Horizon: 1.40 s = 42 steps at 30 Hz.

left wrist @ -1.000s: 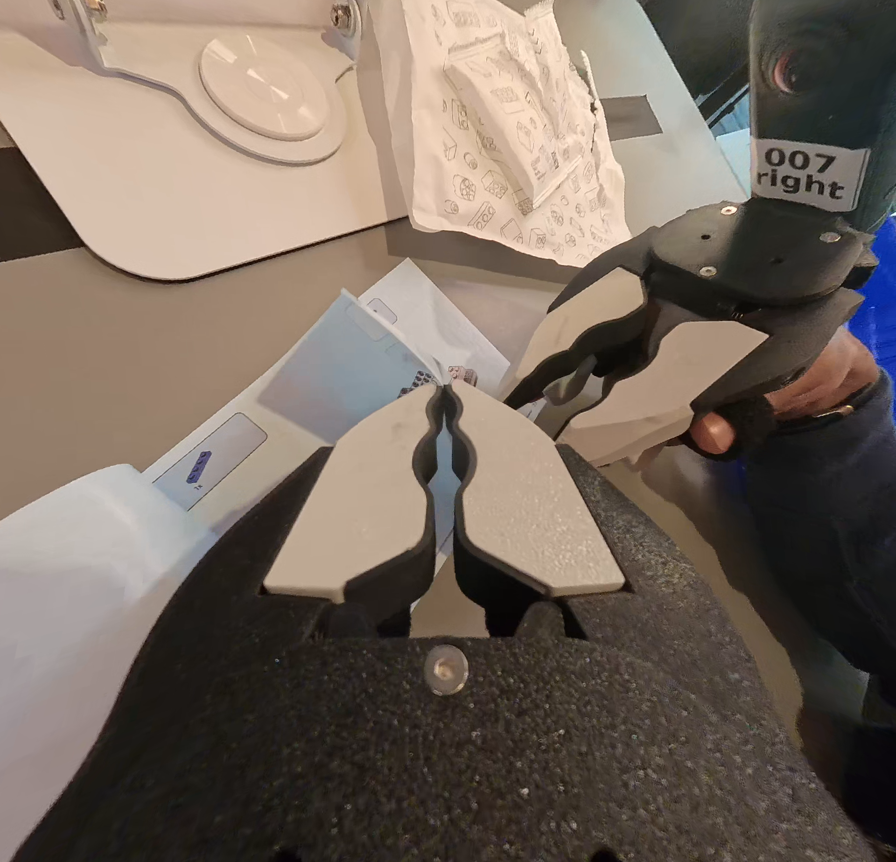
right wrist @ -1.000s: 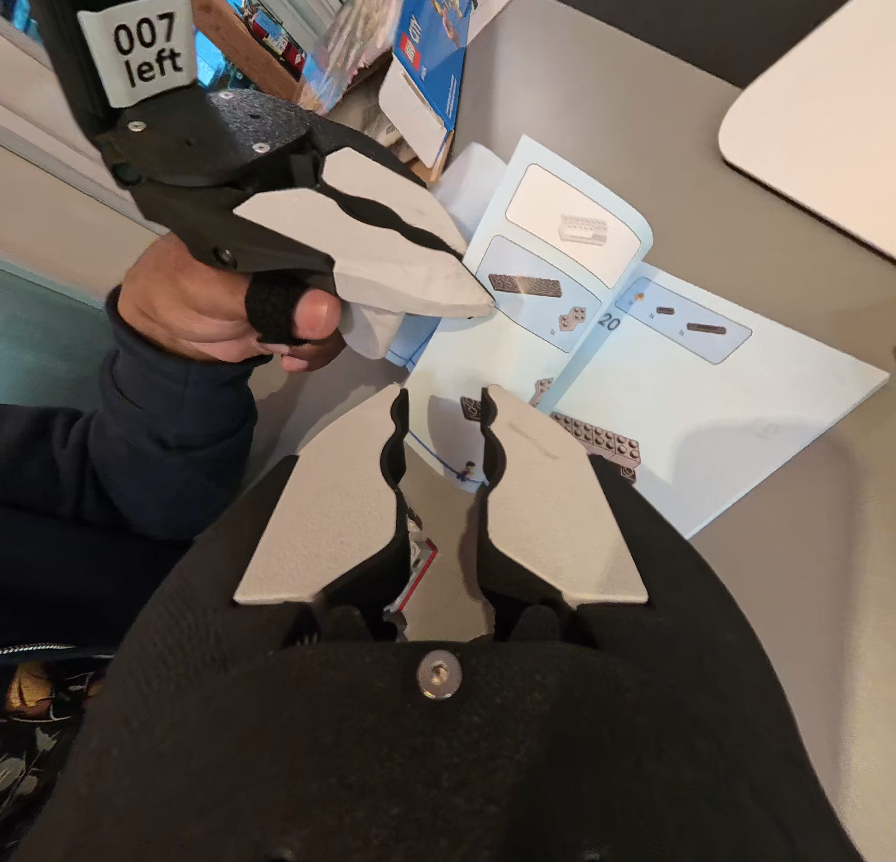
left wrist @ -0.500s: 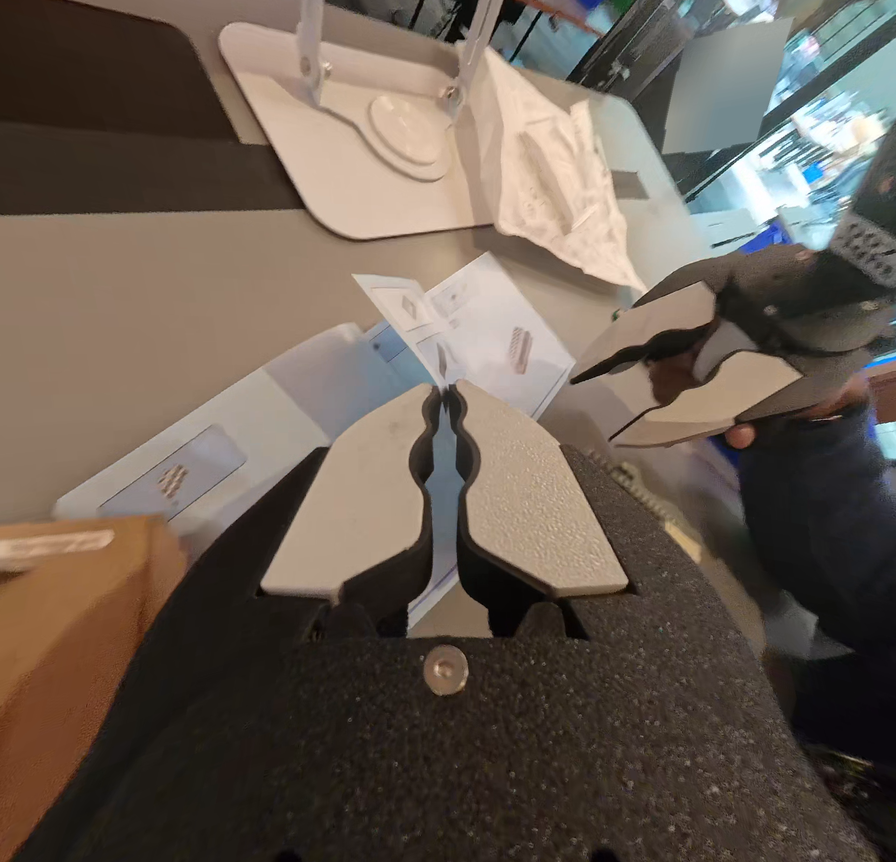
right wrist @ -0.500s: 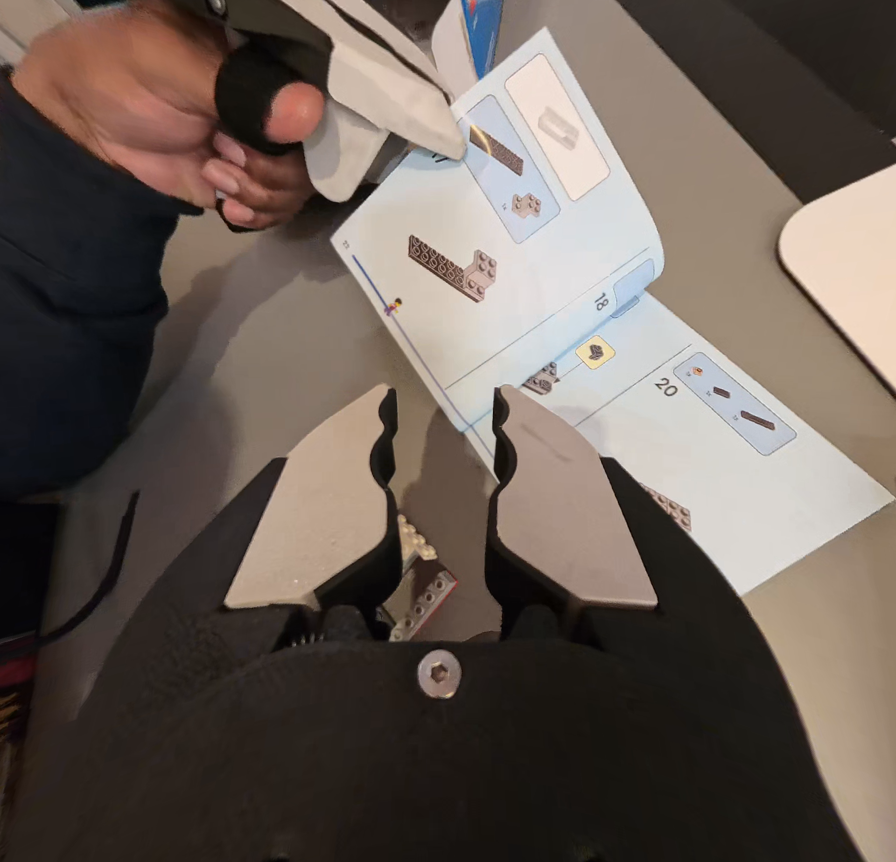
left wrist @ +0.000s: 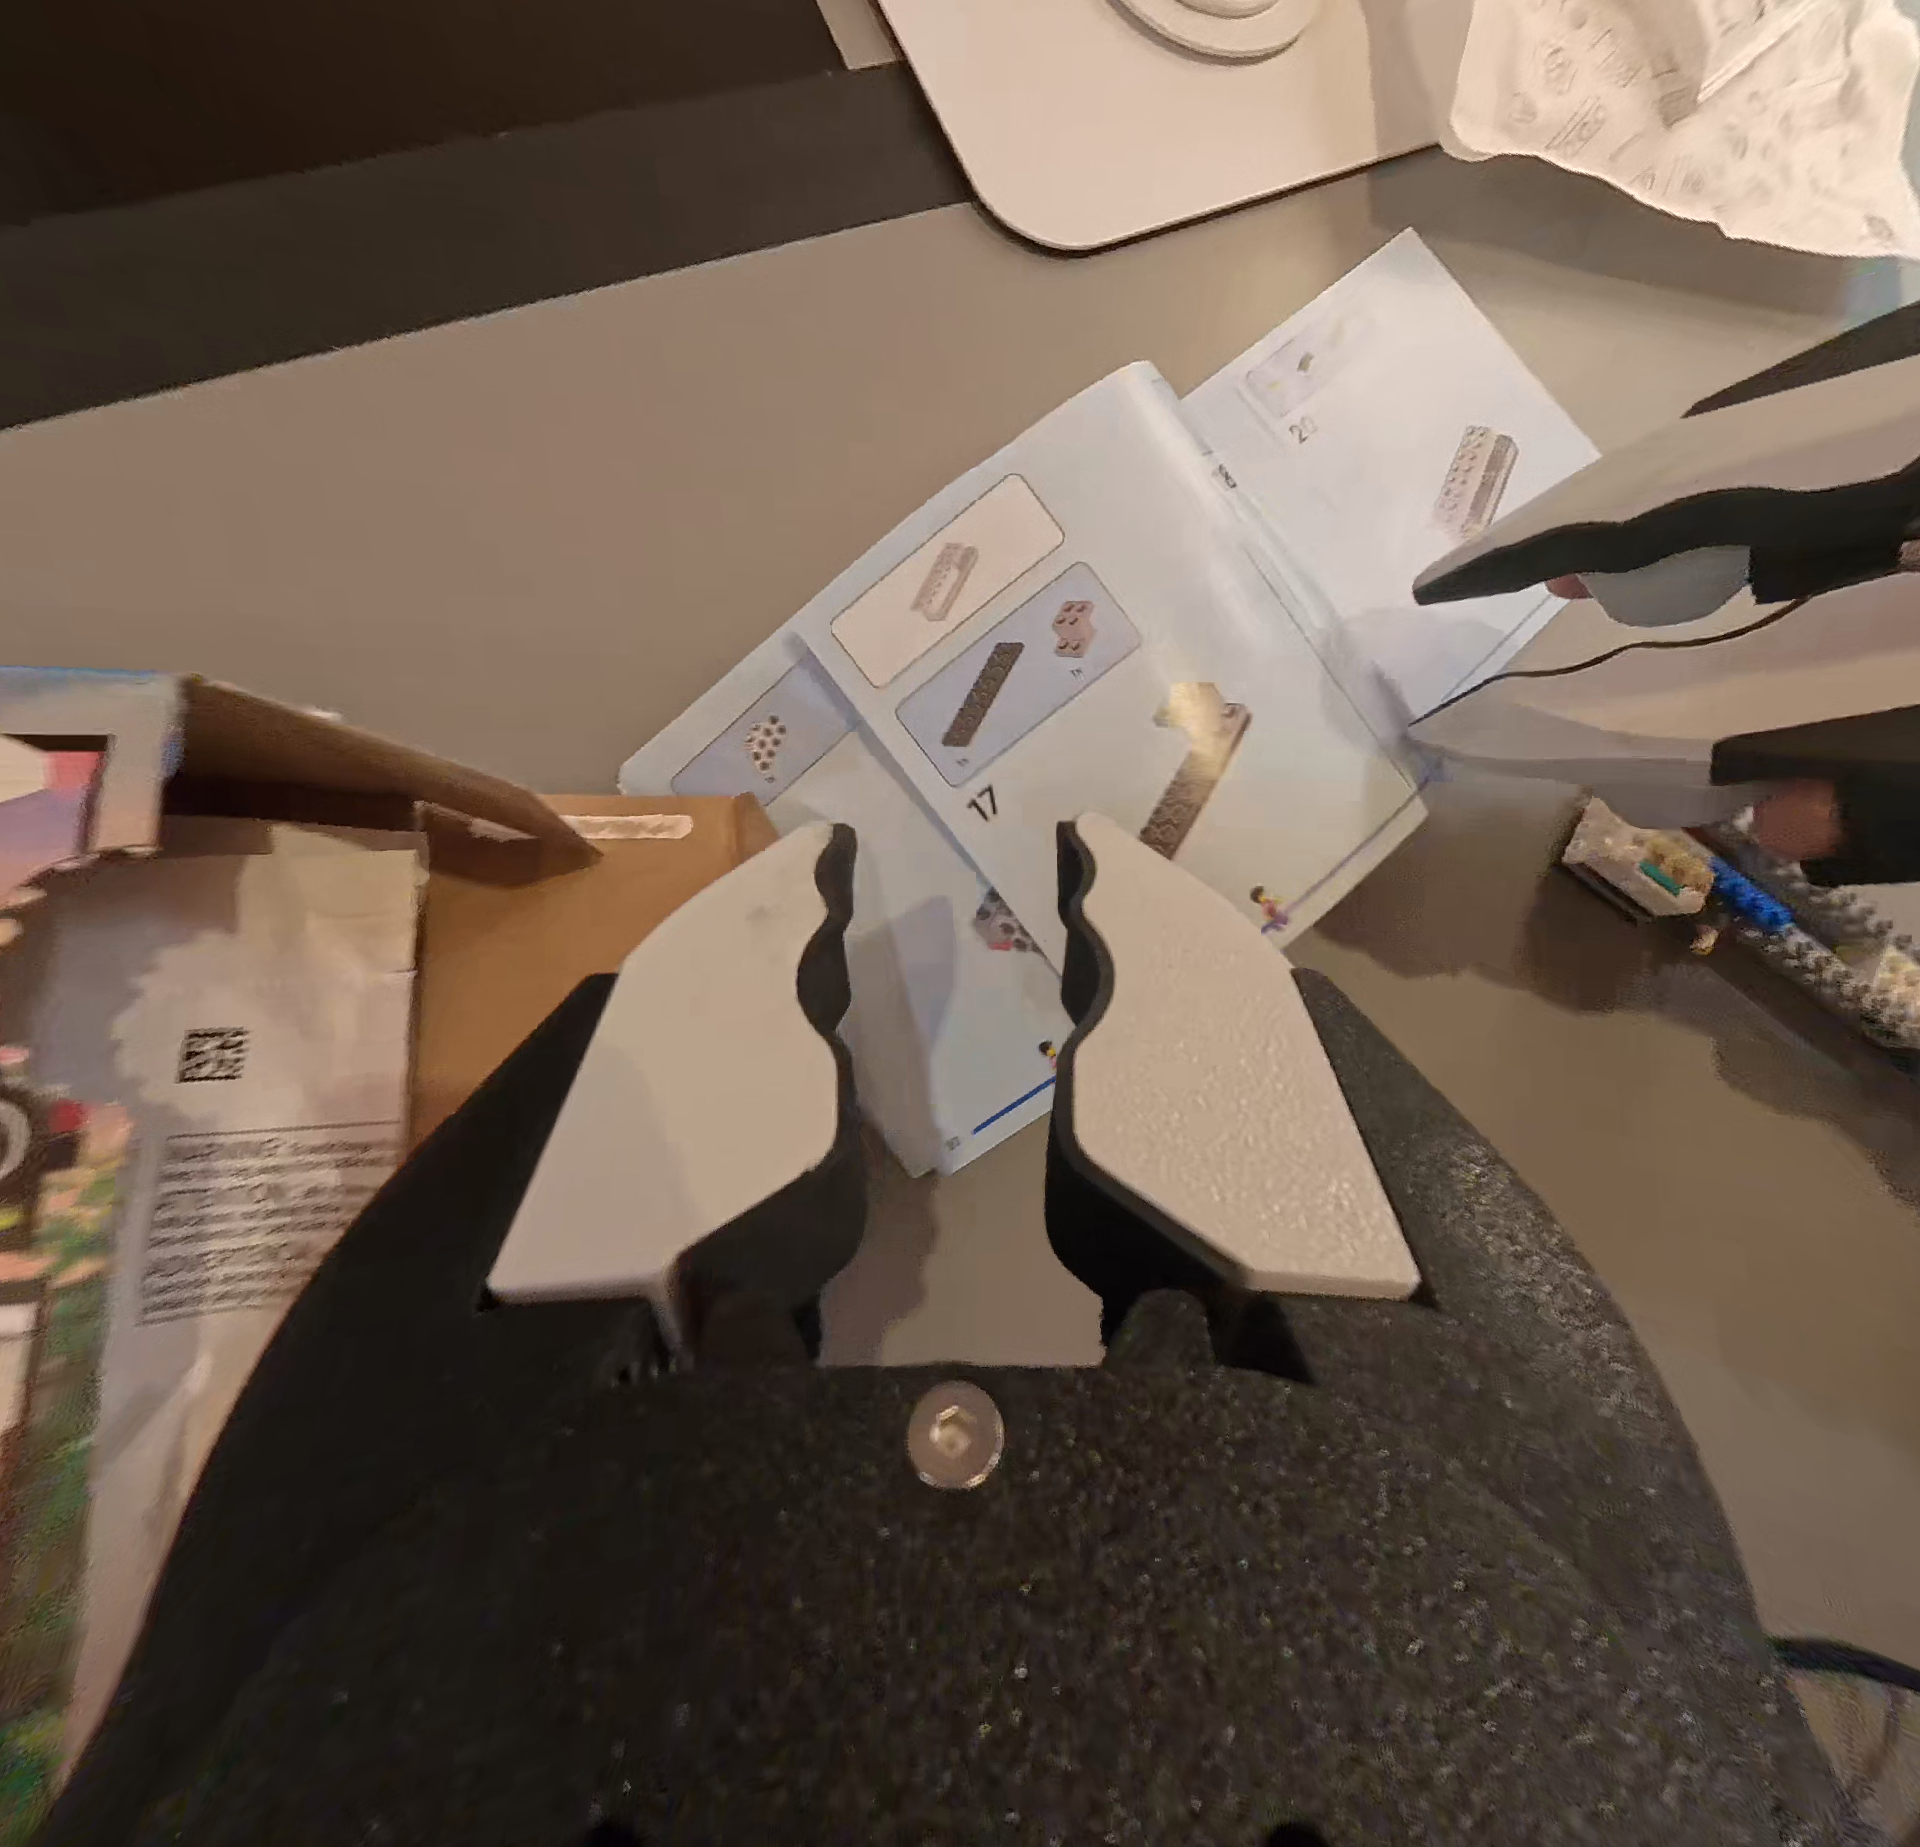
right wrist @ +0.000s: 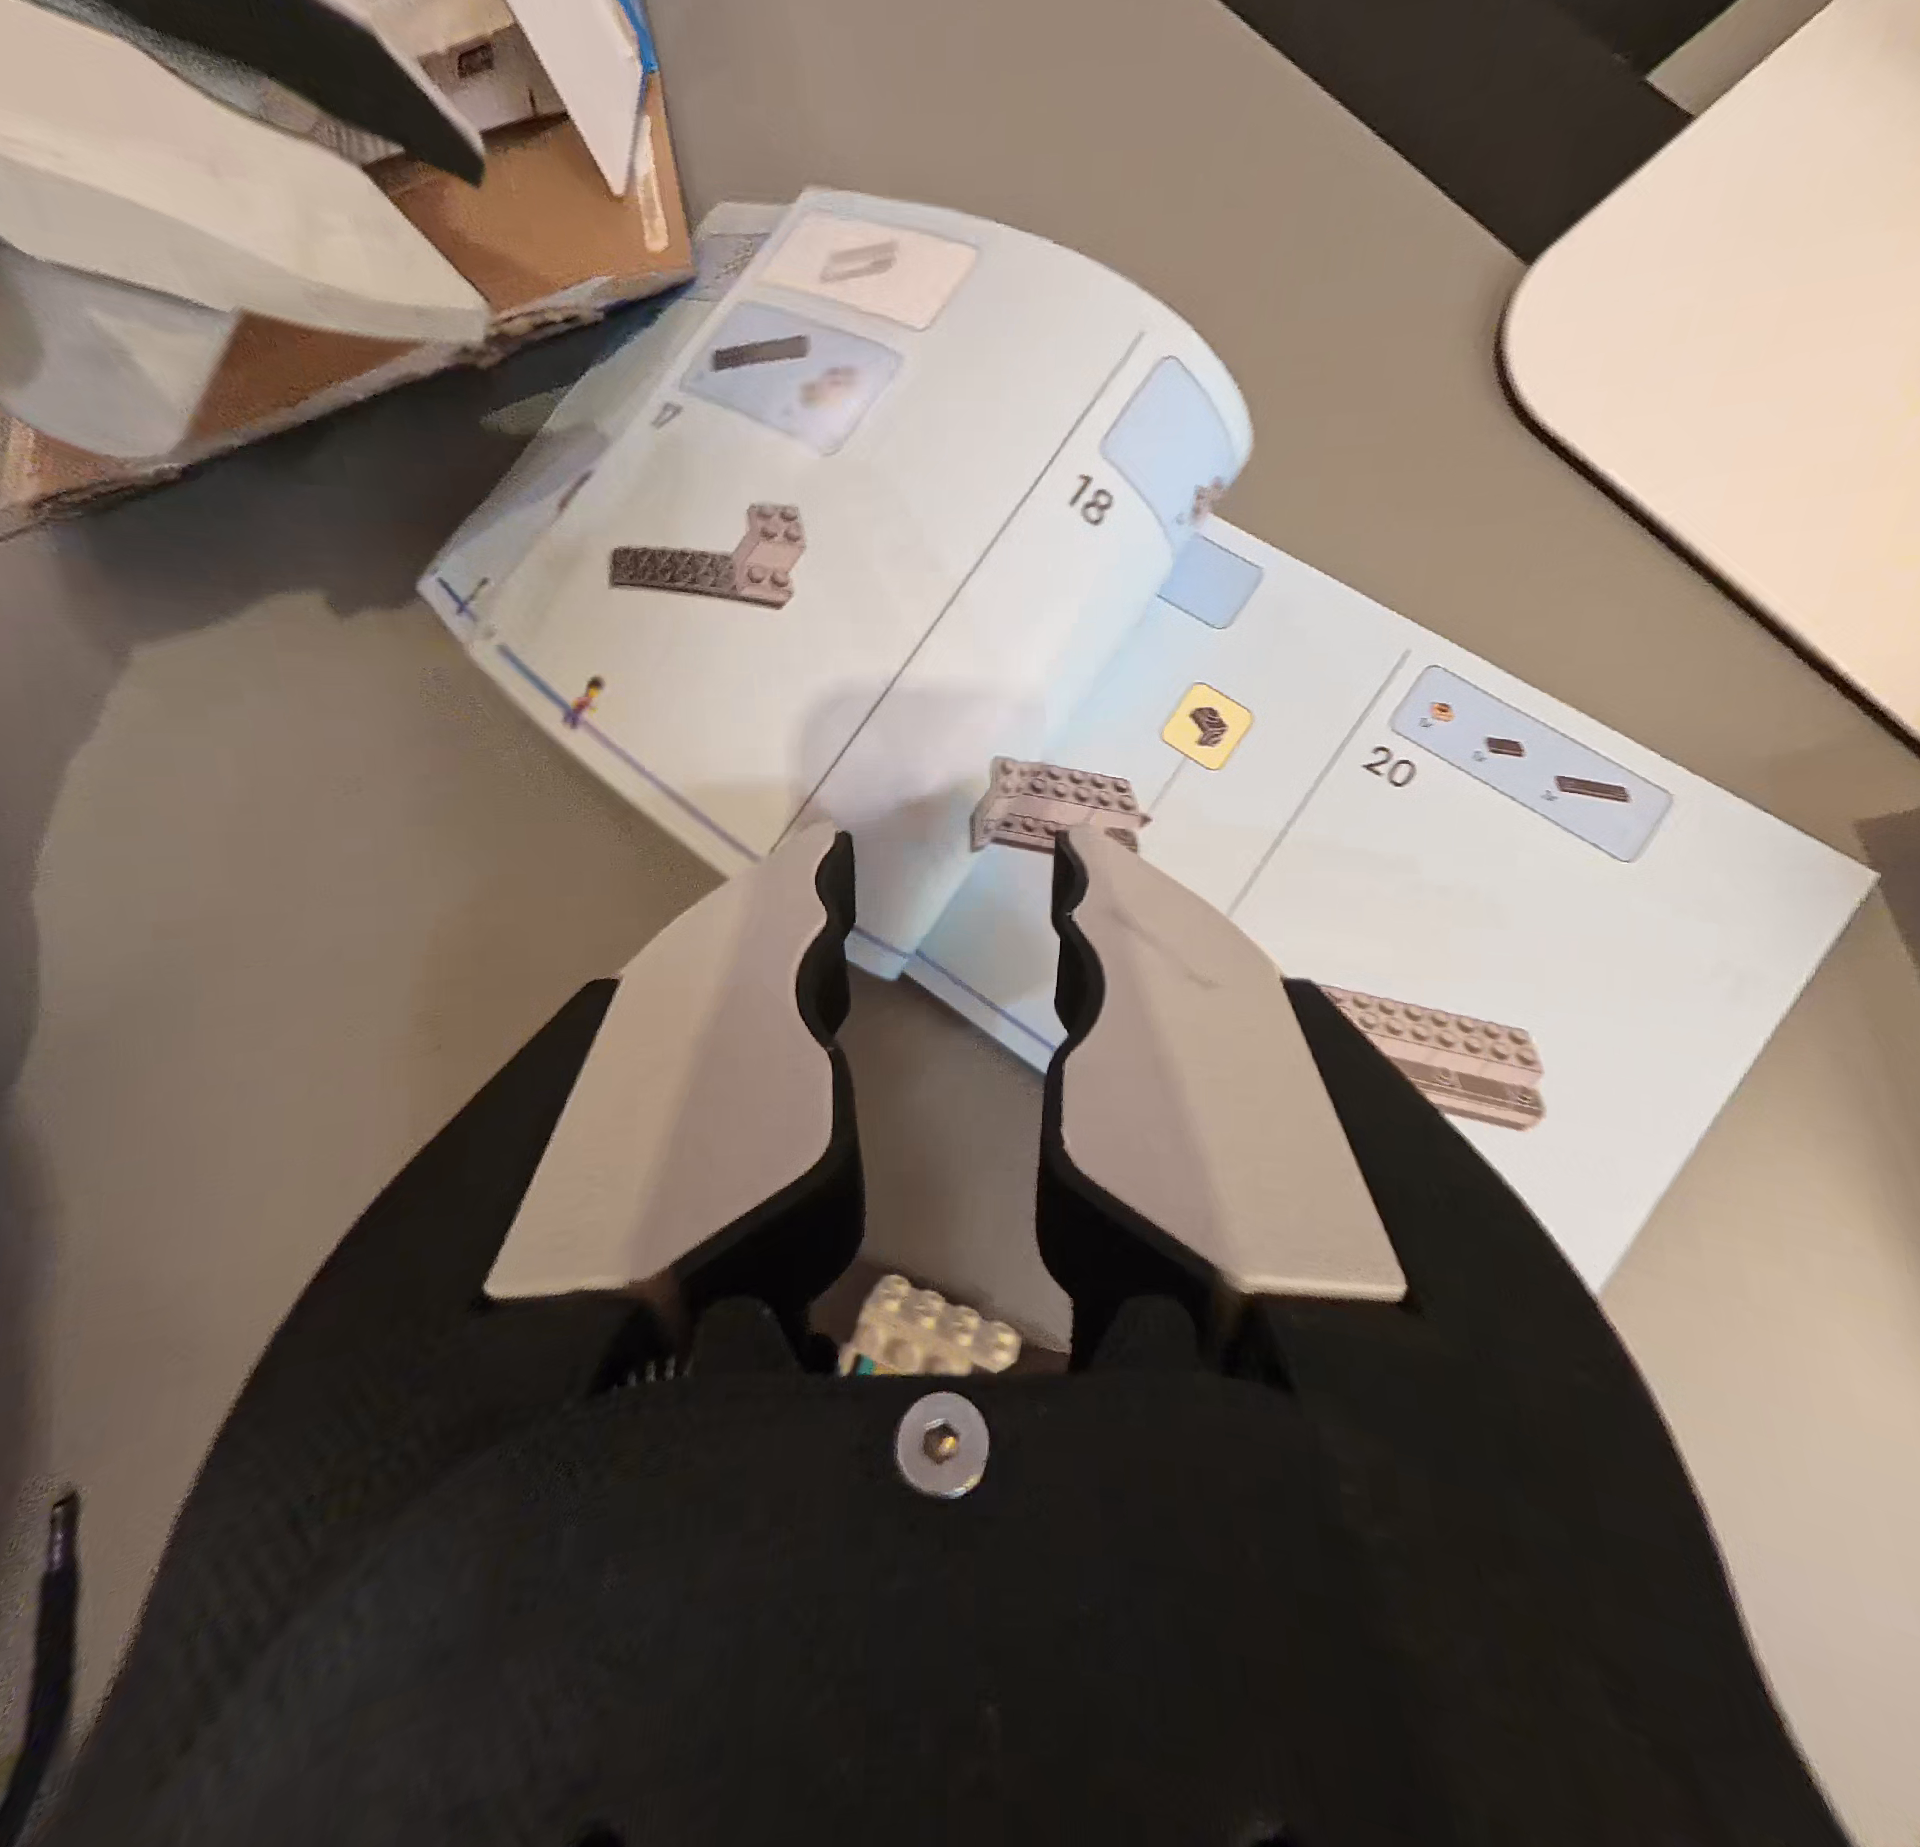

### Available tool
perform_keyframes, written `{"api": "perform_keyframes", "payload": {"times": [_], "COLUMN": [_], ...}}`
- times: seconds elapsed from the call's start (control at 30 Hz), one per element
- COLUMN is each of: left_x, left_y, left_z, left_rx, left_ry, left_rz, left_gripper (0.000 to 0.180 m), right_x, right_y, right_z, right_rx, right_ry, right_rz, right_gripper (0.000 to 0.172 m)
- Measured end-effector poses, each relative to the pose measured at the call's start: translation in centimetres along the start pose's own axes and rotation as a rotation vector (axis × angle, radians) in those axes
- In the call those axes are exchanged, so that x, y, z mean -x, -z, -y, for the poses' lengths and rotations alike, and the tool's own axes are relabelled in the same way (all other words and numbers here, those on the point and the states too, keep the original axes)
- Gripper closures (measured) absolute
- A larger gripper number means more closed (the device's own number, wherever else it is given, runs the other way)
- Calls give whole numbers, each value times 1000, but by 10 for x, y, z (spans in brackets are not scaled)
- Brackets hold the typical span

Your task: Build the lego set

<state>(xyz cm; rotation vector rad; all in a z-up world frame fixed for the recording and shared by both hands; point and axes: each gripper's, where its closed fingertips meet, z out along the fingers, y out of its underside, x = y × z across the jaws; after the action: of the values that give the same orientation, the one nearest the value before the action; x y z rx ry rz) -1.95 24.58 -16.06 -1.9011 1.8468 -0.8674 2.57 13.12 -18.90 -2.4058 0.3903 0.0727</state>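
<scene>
pale blue booklet (right wrist: 1039,550), grey table (right wrist: 260,914), brown cardboard box (left wrist: 520,924)

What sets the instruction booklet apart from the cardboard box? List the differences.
The instruction booklet is thin pale-blue paper, and the cardboard box is brown inside with printed outer faces. The booklet lies open with one page curling up, whereas the box is bulky, its flaps torn open. The booklet sits ahead of both hand-held grippers, the box off to the left. Both rest on the grey table.

1 open booklet (right wrist: 1039,571), 1 cardboard box (left wrist: 312,966), 1 crumpled paper bag (left wrist: 1683,83), 2 grippers, perhaps 1 brick build (left wrist: 1662,883).
</scene>
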Motion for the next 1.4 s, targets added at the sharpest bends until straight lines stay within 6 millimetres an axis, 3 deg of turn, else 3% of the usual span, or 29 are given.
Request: {"api": "perform_keyframes", "payload": {"times": [0.13, 0.27, 0.5, 0.63, 0.83, 1.4], "left_x": [13, 25, 42, 49, 51, 45], "left_y": [16, 15, 3, -5, -1, 1], "left_z": [-12, -36, -62, -71, -65, -68], "left_rx": [53, 217, 422, 476, 449, 424], "left_ry": [-87, -228, -332, -319, -287, -278], "left_rz": [65, 134, 238, 238, 233, 144], "left_gripper": [140, 136, 133, 163, 178, 176], "right_x": [15, 19, -11, -12, 0, 20], "right_y": [-6, -3, 6, -7, -19, -23], "right_z": [9, 18, 22, 10, 9, 28], "right_rx": [-14, -61, -118, -61, -36, -118], "right_ry": [5, 6, -72, -74, -28, 57], "right_rz": [13, 15, -45, -53, -58, -74], "right_gripper": [135, 135, 137, 137, 138, 139]}}
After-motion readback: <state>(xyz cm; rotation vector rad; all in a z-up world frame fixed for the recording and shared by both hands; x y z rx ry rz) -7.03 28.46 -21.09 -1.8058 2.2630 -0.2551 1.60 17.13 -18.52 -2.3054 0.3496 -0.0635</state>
